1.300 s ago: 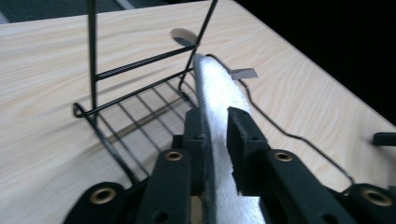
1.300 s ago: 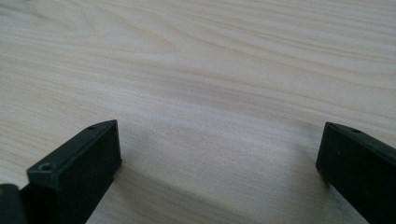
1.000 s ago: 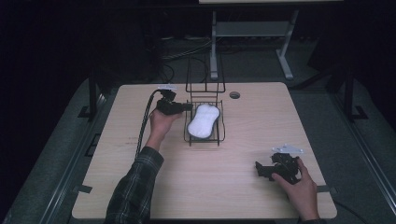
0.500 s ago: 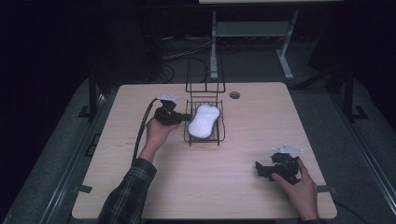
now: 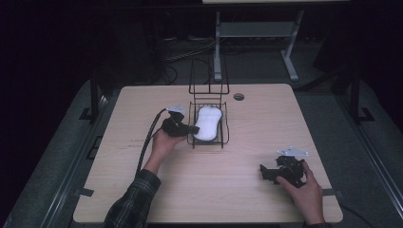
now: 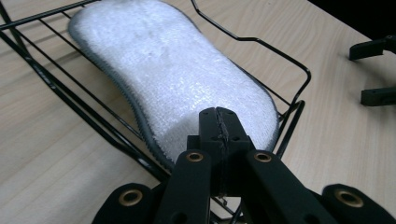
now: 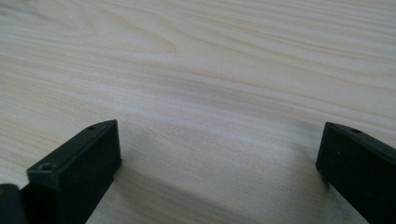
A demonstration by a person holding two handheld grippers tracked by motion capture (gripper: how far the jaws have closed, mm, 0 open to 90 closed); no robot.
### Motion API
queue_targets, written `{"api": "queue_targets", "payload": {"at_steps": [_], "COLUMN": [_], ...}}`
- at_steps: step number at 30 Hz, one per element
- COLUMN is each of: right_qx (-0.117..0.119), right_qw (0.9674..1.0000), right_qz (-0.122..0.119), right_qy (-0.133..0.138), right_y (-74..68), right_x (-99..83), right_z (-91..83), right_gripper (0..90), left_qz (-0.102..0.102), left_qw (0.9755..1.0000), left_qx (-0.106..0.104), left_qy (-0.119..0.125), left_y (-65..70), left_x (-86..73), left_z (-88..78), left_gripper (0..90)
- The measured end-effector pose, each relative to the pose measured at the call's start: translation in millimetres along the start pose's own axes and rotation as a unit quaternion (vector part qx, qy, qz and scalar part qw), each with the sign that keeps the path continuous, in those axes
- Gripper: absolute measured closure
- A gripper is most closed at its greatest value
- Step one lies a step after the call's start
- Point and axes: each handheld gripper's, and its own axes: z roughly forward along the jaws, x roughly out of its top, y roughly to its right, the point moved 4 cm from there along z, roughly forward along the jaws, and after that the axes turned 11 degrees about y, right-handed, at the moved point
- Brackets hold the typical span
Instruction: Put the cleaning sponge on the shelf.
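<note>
The left gripper (image 5: 183, 128) has drawn back toward the person since a second ago, from the far left corner of the basket to its near left side, and the left forearm has pulled back with it. The right gripper (image 5: 273, 172) has kept its place near the table's right front.

One white pad (image 5: 207, 123) lies flat in one black wire basket (image 5: 223, 138), which stands in the middle of the one wooden table (image 5: 247, 194). The pad (image 6: 177, 79) is oblong, narrowed at its waist, with fluffy white pile and a grey stitched edge.

Two grippers are on hand. The left gripper's (image 6: 219, 128) jaws are pressed together, empty, over the pad's near end. The right gripper's (image 7: 219, 154) jaws stand wide apart over bare wood, holding nothing.
</note>
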Motion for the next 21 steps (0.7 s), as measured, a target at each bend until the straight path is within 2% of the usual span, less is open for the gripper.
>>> {"api": "queue_targets", "payload": {"at_steps": [12,17,21], "right_qx": [0.000,0.000,0.000], "right_qw": [1.0000,1.0000,1.0000], "right_qz": [0.000,0.000,-0.001], "right_qy": [0.000,0.000,0.000], "right_y": [0.0,0.0,0.0], "right_x": [0.0,-0.1,-0.1], "right_z": [-0.1,-0.1,-0.1], "right_gripper": [0.0,0.0,0.0], "left_qz": [0.001,0.003,0.008], "left_qw": [1.0000,1.0000,0.9999], "left_qx": [-0.009,-0.007,-0.003], "left_qy": [0.001,0.001,0.007], "left_y": [6.3,3.7,5.3], "left_x": [0.0,1.6,5.6], "left_z": [7.2,2.2,-9.4], "left_gripper": [89.6,89.6,89.5]}}
